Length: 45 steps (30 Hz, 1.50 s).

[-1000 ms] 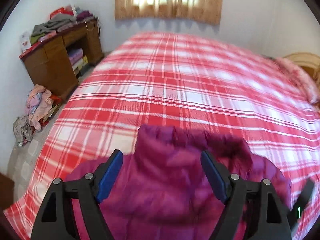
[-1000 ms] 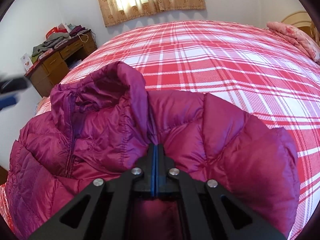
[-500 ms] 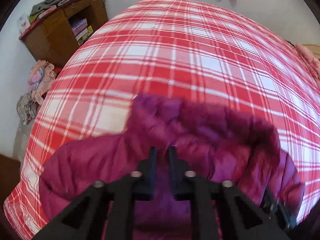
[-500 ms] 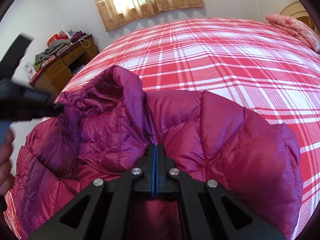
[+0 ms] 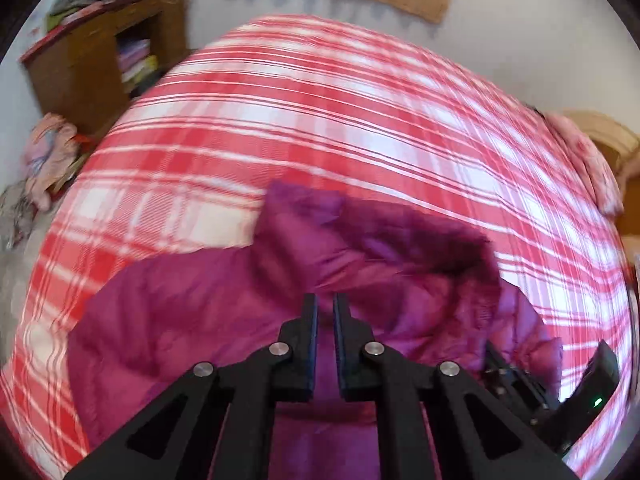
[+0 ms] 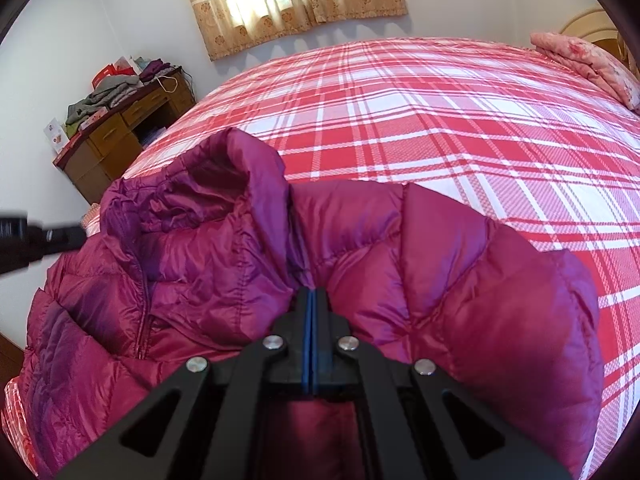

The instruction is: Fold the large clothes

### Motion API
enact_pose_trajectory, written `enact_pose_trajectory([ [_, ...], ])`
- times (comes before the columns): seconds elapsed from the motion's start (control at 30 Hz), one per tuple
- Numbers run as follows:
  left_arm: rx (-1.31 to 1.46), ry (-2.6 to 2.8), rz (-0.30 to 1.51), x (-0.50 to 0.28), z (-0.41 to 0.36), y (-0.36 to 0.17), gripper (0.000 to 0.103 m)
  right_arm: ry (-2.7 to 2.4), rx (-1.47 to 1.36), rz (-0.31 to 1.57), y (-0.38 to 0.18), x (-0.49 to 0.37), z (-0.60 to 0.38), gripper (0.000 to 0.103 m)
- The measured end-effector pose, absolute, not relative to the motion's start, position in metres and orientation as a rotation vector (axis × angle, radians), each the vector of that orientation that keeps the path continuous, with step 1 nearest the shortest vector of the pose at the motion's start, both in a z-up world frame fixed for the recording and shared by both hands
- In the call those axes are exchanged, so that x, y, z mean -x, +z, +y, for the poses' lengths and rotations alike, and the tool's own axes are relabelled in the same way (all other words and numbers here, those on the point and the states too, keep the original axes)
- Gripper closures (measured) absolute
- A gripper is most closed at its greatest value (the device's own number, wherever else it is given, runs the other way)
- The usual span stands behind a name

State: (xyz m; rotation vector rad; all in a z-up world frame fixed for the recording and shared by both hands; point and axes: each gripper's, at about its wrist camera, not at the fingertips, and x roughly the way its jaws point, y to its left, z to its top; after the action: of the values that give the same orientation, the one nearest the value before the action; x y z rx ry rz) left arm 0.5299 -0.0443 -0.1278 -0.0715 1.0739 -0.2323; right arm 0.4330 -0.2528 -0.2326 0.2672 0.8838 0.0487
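Observation:
A magenta quilted puffer jacket (image 6: 440,280) lies on the near end of a red and white plaid bed (image 6: 440,120). Its collar (image 6: 224,184) stands up at the far side. My right gripper (image 6: 311,294) is shut on a fold of the jacket beside the collar. In the left wrist view the jacket (image 5: 192,304) fills the lower middle. My left gripper (image 5: 325,300) is shut on the jacket below the collar, with a narrow gap between its fingers. The right gripper (image 5: 560,400) shows at the lower right of that view.
A wooden desk (image 6: 120,140) piled with clothes stands left of the bed by the wall. More clothes (image 5: 48,160) lie on the floor beside it. A pink pillow (image 6: 588,64) sits at the bed's far right. A curtained window (image 6: 288,0) is behind.
My left gripper was wide open above the jacket one second ago; it came down and closed on the fabric below the collar. My right gripper has stayed shut on the jacket.

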Motion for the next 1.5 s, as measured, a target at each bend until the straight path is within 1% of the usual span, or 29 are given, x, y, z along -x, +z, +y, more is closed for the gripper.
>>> enact_pose_trajectory([
  [0.1,-0.060,-0.172,1.125,-0.548,-0.077,-0.136,0.096,0.049,-0.269,0.883,-0.233,-0.433,-0.252,0.103],
  [0.17,-0.085,-0.188,1.132,-0.554,-0.092,-0.138,0.096,0.050,-0.271,0.883,-0.233,-0.433,-0.252,0.103],
  [0.3,0.090,-0.310,1.143,-0.554,-0.089,-0.133,0.096,0.055,-0.280,0.881,-0.233,-0.433,-0.253,0.103],
  [0.4,0.171,-0.297,1.077,-0.550,-0.083,-0.123,0.096,0.059,-0.287,0.880,-0.233,-0.433,-0.255,0.103],
  [0.47,0.228,-0.273,1.069,-0.551,-0.074,-0.119,0.096,0.063,-0.292,0.878,-0.233,-0.432,-0.256,0.103],
  [0.57,0.413,-0.381,1.064,-0.554,-0.058,-0.120,0.094,0.066,-0.298,0.877,-0.234,-0.432,-0.257,0.103],
  [0.6,0.432,-0.391,1.080,-0.555,-0.058,-0.121,0.087,0.067,-0.300,0.877,-0.234,-0.432,-0.258,0.103],
  [0.63,0.415,-0.375,1.087,-0.555,-0.060,-0.120,0.072,0.067,-0.299,0.877,-0.234,-0.432,-0.258,0.103],
  [0.67,0.369,-0.339,1.080,-0.554,-0.064,-0.117,0.062,0.068,-0.300,0.877,-0.234,-0.432,-0.258,0.103],
  [0.7,0.299,-0.291,1.058,-0.553,-0.071,-0.114,0.046,0.069,-0.301,0.877,-0.234,-0.432,-0.258,0.103],
  [0.73,0.253,-0.265,1.042,-0.552,-0.077,-0.111,0.039,0.069,-0.301,0.877,-0.234,-0.432,-0.258,0.103],
  [0.77,0.191,-0.234,1.039,-0.552,-0.086,-0.110,0.038,0.070,-0.303,0.876,-0.234,-0.432,-0.258,0.102],
  [0.87,0.091,-0.151,1.092,-0.559,-0.104,-0.119,0.038,0.073,-0.306,0.875,-0.234,-0.431,-0.258,0.102],
  [0.97,-0.036,-0.049,1.169,-0.568,-0.120,-0.144,0.038,0.076,-0.310,0.875,-0.234,-0.431,-0.259,0.102],
  [1.03,-0.131,0.026,1.209,-0.565,-0.122,-0.157,0.038,0.077,-0.313,0.875,-0.234,-0.431,-0.260,0.102],
  [1.1,-0.153,0.099,1.211,-0.562,-0.116,-0.165,0.038,0.078,-0.316,0.875,-0.234,-0.432,-0.260,0.102],
  [1.13,-0.139,0.123,1.198,-0.559,-0.109,-0.164,0.043,0.079,-0.318,0.875,-0.234,-0.431,-0.260,0.102],
  [1.17,-0.117,0.134,1.178,-0.555,-0.101,-0.163,0.053,0.080,-0.320,0.875,-0.234,-0.431,-0.260,0.102],
  [1.2,-0.092,0.132,1.164,-0.550,-0.090,-0.160,0.077,0.080,-0.322,0.875,-0.234,-0.431,-0.260,0.102],
  [1.23,-0.064,0.125,1.161,-0.547,-0.082,-0.160,0.086,0.080,-0.322,0.875,-0.234,-0.431,-0.259,0.102],
  [1.3,0.046,0.102,1.143,-0.531,-0.053,-0.155,0.087,0.080,-0.321,0.875,-0.234,-0.432,-0.259,0.102],
  [1.4,0.140,0.091,1.111,-0.507,-0.028,-0.152,0.088,0.077,-0.319,0.877,-0.234,-0.432,-0.258,0.102],
  [1.5,0.246,0.086,1.105,-0.484,-0.002,-0.167,0.088,0.075,-0.314,0.878,-0.234,-0.432,-0.257,0.102],
])
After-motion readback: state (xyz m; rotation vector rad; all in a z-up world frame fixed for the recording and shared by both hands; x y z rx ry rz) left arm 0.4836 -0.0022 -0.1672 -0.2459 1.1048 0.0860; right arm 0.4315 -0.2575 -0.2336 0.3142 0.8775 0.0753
